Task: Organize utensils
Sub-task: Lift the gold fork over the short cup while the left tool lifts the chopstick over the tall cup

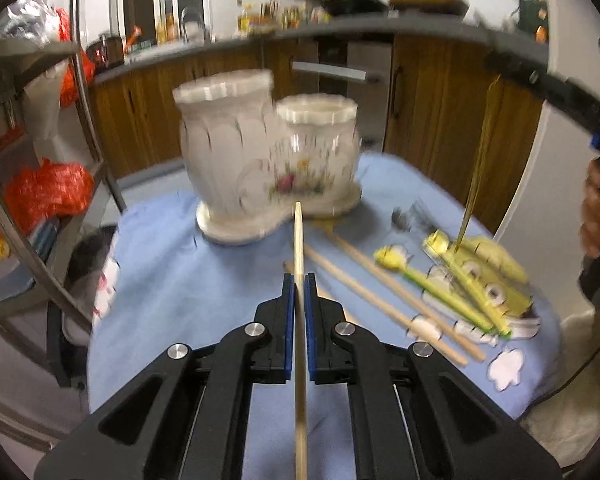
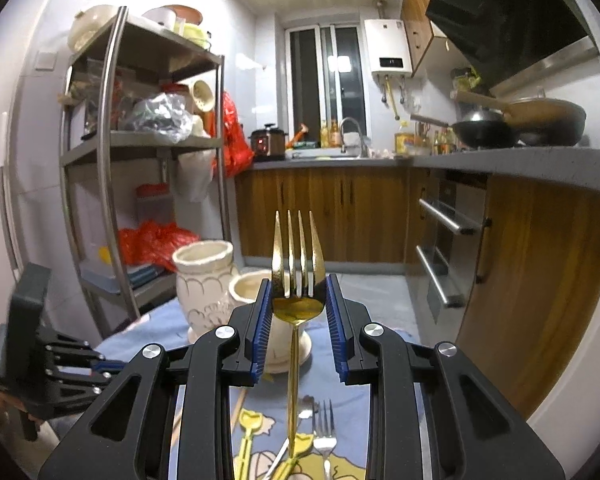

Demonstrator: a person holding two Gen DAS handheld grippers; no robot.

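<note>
My left gripper (image 1: 299,280) is shut on a wooden chopstick (image 1: 299,240) that points up and forward, its tip just in front of the white ceramic holder (image 1: 268,152). The holder has two cups with a flower print and stands at the back of the table. My right gripper (image 2: 298,280) is shut on a gold fork (image 2: 298,248), its pads pressing the head from both sides, tines up. The same gold fork (image 1: 480,152) hangs at the right in the left wrist view. The holder (image 2: 204,280) stands beyond it to the left. Two more chopsticks (image 1: 380,292) lie on the cloth.
A blue cloth (image 1: 180,280) covers the table. Yellow plastic utensils (image 1: 460,280), a silver fork (image 2: 325,436) and a spoon (image 2: 306,408) lie on it to the right. A metal shelf rack (image 2: 140,160) stands left, wooden cabinets (image 2: 340,216) behind. A hand (image 1: 596,208) shows at the right edge.
</note>
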